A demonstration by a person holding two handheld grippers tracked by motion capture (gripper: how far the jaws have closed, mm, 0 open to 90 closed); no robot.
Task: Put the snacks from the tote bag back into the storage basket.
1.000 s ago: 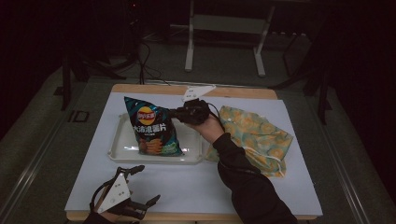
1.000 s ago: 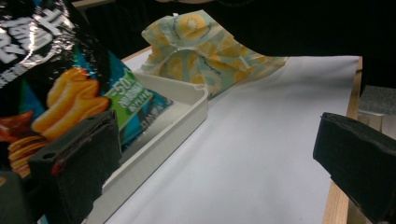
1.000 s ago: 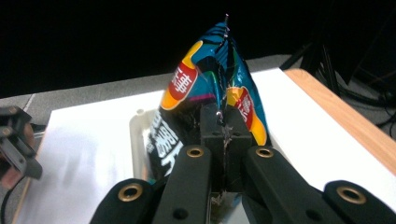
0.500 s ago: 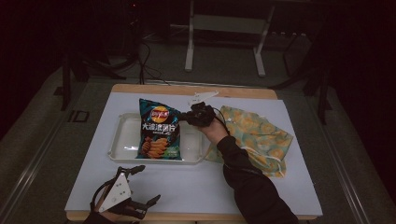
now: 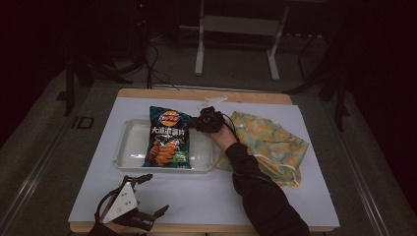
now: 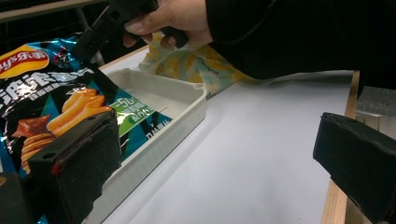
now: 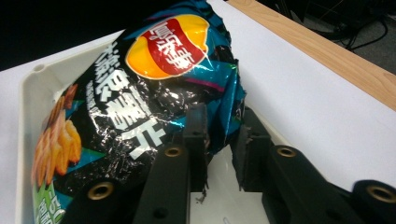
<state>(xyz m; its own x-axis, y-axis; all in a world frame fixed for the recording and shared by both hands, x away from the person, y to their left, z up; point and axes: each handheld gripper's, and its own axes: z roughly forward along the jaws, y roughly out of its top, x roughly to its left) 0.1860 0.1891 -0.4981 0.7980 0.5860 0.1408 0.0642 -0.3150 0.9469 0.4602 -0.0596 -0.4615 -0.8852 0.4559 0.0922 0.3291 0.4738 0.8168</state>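
Observation:
A teal bag of crisps [image 5: 167, 137] lies lengthwise in the white tray [image 5: 130, 147], its top end toward the far side of the table. My right gripper [image 5: 195, 123] reaches in from the right at the bag's upper right corner. In the right gripper view its jaws [image 7: 223, 114] have just been opening, and a narrow gap shows with the crumpled bag edge [image 7: 219, 126] still between them. My left gripper [image 5: 156, 193] rests at the table's front left edge, open wide on nothing [image 6: 217, 158]. The left gripper view shows the bag [image 6: 46, 102] and tray rim [image 6: 187, 100].
A yellow and teal patterned cloth bag [image 5: 268, 142] lies flat just right of the tray, under my right forearm. A white sheet covers the wooden table [image 5: 206, 93]. A white scrap [image 5: 211, 102] lies behind the tray. Metal stand legs [image 5: 199, 54] rise beyond the table.
The crisp bag came down from a tilted, lifted pose and shifted slightly right to lie in the tray. The right gripper sank with it. The left gripper has not moved.

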